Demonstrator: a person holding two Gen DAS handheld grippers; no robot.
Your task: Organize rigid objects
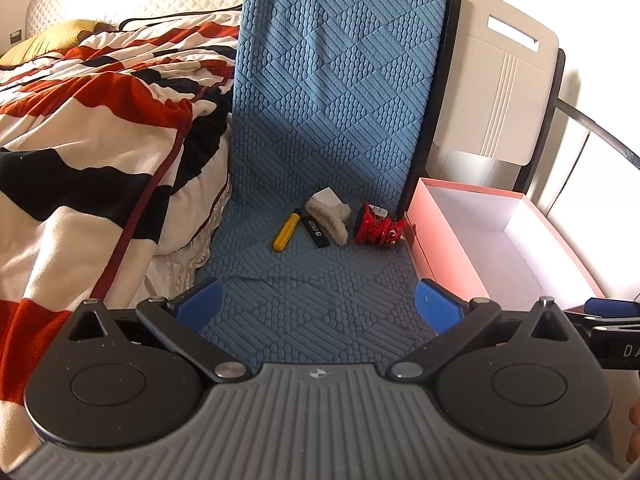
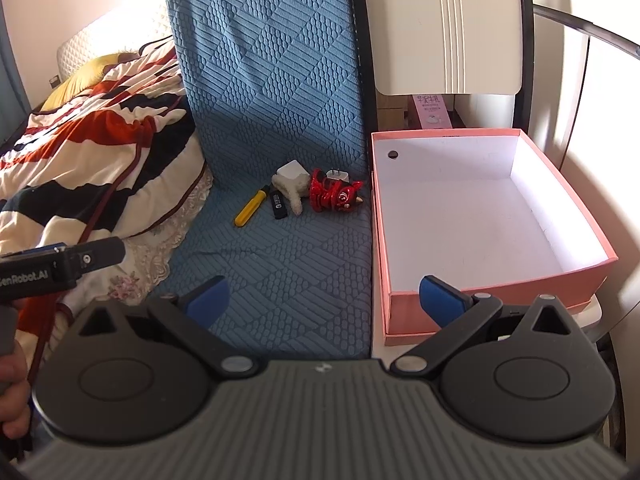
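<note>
Five small items clustered on blue mat, near its upright back section, just left of pink box. Yellow tool: slim, black tip, lying diagonally, leftmost of the group. Black stick: flat, short, white print on top, just right of tool. Fuzzy clip: cream, plush-covered, touching or overlapping stick. White charger: blocky, behind clip, partly hidden. Red toy: glossy, ridged, on its side, nearest box; two metal prongs showing just behind it, source unclear.

Box: pink outside, white inside, open-topped, nothing visible within, round hole in far wall. Seated in a second pink tray or lid, on a white surface beside mat.

Left gripper: jaws spread wide, blue pads apart, nothing between, above mat and well short of the items. Right gripper: jaws likewise spread, empty, right pad in front of box's near wall.

Striped blanket in red, black and cream on bed to left. White board leaning behind box.
</note>
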